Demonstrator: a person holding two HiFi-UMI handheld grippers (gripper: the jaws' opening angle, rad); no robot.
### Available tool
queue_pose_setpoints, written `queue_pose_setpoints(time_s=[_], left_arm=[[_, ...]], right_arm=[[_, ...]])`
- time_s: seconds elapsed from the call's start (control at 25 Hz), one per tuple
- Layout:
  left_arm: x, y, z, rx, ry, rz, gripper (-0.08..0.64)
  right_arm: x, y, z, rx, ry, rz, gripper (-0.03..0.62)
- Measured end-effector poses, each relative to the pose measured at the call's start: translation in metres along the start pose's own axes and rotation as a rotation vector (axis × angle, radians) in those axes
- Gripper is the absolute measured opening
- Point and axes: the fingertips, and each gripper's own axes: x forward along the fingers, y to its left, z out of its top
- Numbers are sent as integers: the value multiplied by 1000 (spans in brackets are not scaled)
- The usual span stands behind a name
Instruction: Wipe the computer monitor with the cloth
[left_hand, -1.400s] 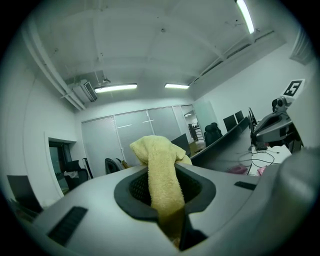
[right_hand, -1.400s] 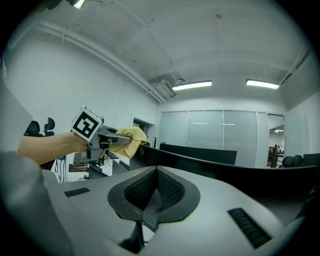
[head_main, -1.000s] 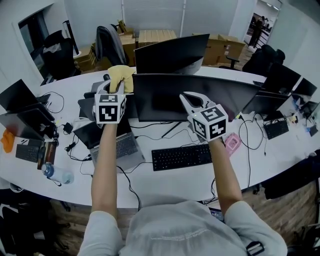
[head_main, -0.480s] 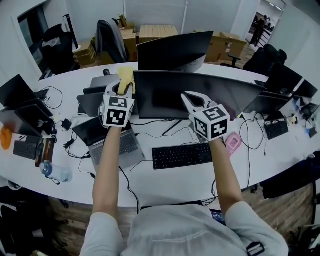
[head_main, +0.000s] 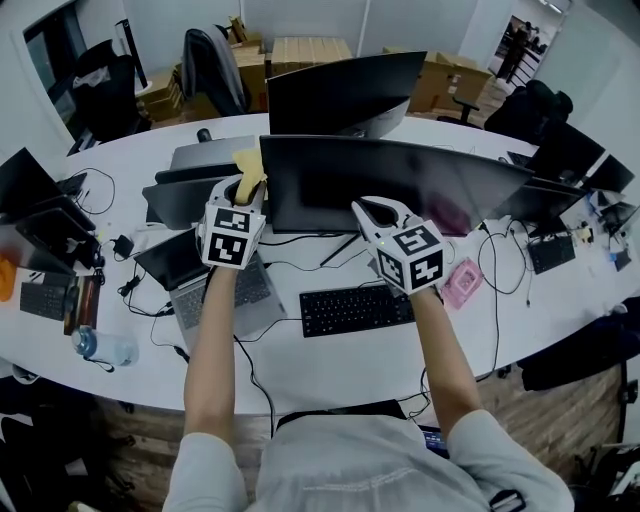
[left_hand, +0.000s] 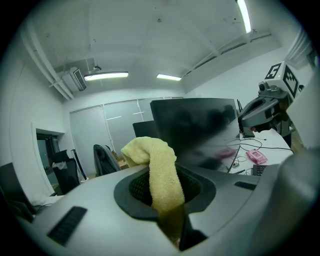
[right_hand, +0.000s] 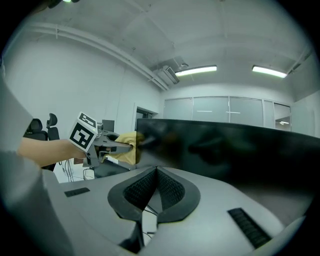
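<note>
Bright ceiling tube lights (left_hand: 106, 76), even soft shadows, fisheye edges, blurred near foreground

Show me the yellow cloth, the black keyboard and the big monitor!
yellow cloth (left_hand: 159, 165): left gripper view, the middle of its strip.
black keyboard (head_main: 355, 310): head view, its middle keys.
big monitor (head_main: 400, 185): head view, the middle of its dark screen.

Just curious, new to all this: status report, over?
Left tool shut on yellow cloth, at monitor's left edge. Right tool shut, empty. Nothing in the way.

head: steeply down over desk (head_main: 350, 365) | gripper views: low, close, facing monitor (head_main: 390, 185) | shared: monitor
</note>
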Motion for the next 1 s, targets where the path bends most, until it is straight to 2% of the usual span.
queue_pose_setpoints(time_s=[0.12, 0.28, 0.72, 1.0], left_arm=[[7, -1, -17, -6, -3, -14, 84], [15, -11, -48, -46, 55, -43, 83], [35, -36, -135, -168, 183, -82, 86], [51, -55, -184, -265, 244, -96, 86]], right_arm=[[6, 4, -10, -9, 19, 9, 28], [13, 7, -25, -30, 48, 14, 28], [24, 5, -79, 64, 97, -12, 28], [19, -17, -117, 127, 144, -71, 28]])
